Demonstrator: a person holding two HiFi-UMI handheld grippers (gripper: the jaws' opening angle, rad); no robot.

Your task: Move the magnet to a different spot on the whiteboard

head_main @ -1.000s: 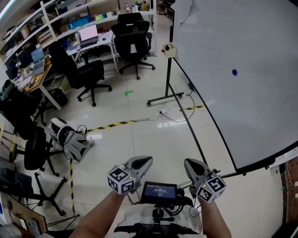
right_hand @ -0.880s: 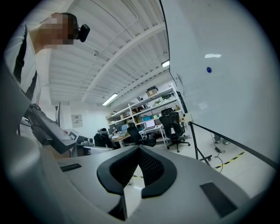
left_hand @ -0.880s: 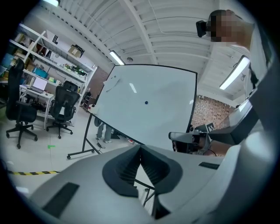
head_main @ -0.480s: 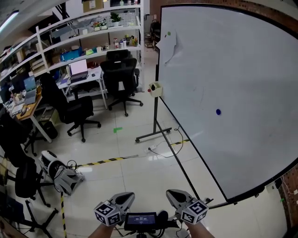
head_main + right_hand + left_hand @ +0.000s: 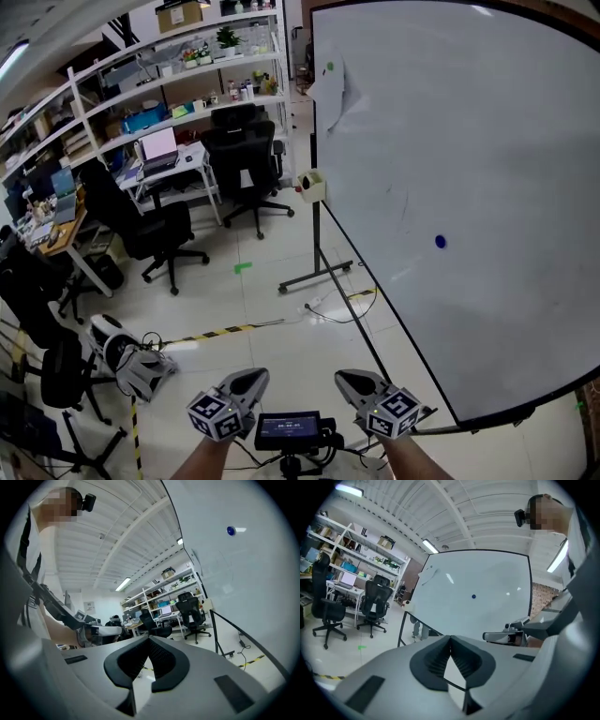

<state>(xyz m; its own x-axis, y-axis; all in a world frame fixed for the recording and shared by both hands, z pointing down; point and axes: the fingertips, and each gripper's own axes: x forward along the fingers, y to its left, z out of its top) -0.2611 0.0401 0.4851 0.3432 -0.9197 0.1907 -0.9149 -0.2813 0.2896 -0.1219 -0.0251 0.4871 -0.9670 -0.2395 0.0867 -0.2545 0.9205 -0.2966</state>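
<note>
— Where writing is looked for, can anything be read?

— Nothing can be read. Lit characters are shown on the small screen (image 5: pixel 287 428) low in the head view, but they are too small to be made out. A sheet of paper (image 5: pixel 330 89) is pinned under a green dot (image 5: pixel 329 67) near the upper left corner of the whiteboard (image 5: pixel 487 131); no print can be told on it.

— How are the fingers set?

— The left gripper (image 5: pixel 256 377) is seen clenched, its pads met at the tips with nothing caught between them. The same is seen of the right gripper (image 5: pixel 348 380). Both are held low, well apart from the board, and nothing is touched.

— And the magnet?

— The blue magnet (image 5: pixel 441 241) is stuck on the whiteboard, near its middle, well above both grippers.

— Any containers?

— A small pale box (image 5: pixel 312 185) is fixed at the board's left edge; something red and dark is held in it. A cardboard box (image 5: pixel 179 15) is set on the top shelf, contents unseen.
</note>
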